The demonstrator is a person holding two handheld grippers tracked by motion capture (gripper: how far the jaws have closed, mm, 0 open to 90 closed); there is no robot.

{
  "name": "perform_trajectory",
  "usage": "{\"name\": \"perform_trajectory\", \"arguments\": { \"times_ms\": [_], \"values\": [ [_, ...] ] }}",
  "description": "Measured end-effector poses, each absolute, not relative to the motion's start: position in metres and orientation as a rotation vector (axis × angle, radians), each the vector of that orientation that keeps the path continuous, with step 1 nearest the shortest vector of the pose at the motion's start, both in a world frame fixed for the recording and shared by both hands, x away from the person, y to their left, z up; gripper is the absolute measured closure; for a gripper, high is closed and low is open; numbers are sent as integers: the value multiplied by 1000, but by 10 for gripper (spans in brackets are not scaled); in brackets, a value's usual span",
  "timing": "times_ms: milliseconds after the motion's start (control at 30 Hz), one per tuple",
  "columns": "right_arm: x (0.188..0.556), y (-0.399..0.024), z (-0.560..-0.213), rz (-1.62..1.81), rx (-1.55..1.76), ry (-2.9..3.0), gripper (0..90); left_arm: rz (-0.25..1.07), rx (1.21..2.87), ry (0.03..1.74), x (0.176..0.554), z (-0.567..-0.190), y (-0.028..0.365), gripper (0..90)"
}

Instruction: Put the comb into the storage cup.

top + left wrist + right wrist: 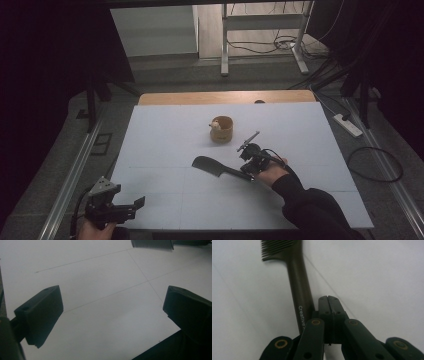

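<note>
Dim room, white board [165, 150] on a wood-edged table, cables and a desk frame on the floor beyond it

My right gripper [331, 305]: jaws fully closed, pad on pad, nothing between them. Dark comb [298, 287] lies flat on the board just left of the tips, its handle running alongside the closed jaws, touching or almost so; can't tell which. The teeth end points away from me, up and to the left. High view has the same gripper [250, 162] at the handle end of the comb [212, 166], the head stretching out to its left

My left gripper [112, 307]: jaws wide apart, nothing held, bare board between them. It sits at the near left corner of the board [117, 207], well apart from the comb, whose teeth edge [152, 243] shows far ahead of it

Small wooden cup [221, 129] with something pale in it stands beyond my right gripper, apart from the comb
</note>
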State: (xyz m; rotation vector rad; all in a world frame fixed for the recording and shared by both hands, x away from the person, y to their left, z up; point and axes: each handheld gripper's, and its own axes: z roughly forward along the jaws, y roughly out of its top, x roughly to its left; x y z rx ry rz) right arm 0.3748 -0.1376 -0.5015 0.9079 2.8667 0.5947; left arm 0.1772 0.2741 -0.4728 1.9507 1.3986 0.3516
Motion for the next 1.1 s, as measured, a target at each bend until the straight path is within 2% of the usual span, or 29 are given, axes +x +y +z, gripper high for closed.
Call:
{"name": "perform_trajectory", "arguments": {
  "times_ms": [467, 833, 867, 933, 967, 1100],
  "values": [
    [367, -142, -496, 626, 905, 2852, 891, 352, 1951, 1400, 177, -473, 274, 36],
    [359, -149, -477, 720, 928, 2802, 617, 352, 1952, 1402, 178, -473, 273, 37],
    [359, -149, -477, 720, 928, 2802, 617, 351, 1951, 1402, 178, -473, 274, 37],
    [357, -147, -475, 711, 909, 2807, 534, 349, 1950, 1403, 178, -473, 274, 37],
    [357, -147, -475, 711, 909, 2807, 534, 349, 1950, 1403, 178, -473, 274, 37],
    [355, -143, -472, 702, 893, 2798, 415, 348, 1948, 1403, 178, -473, 274, 37]
  ]
}}
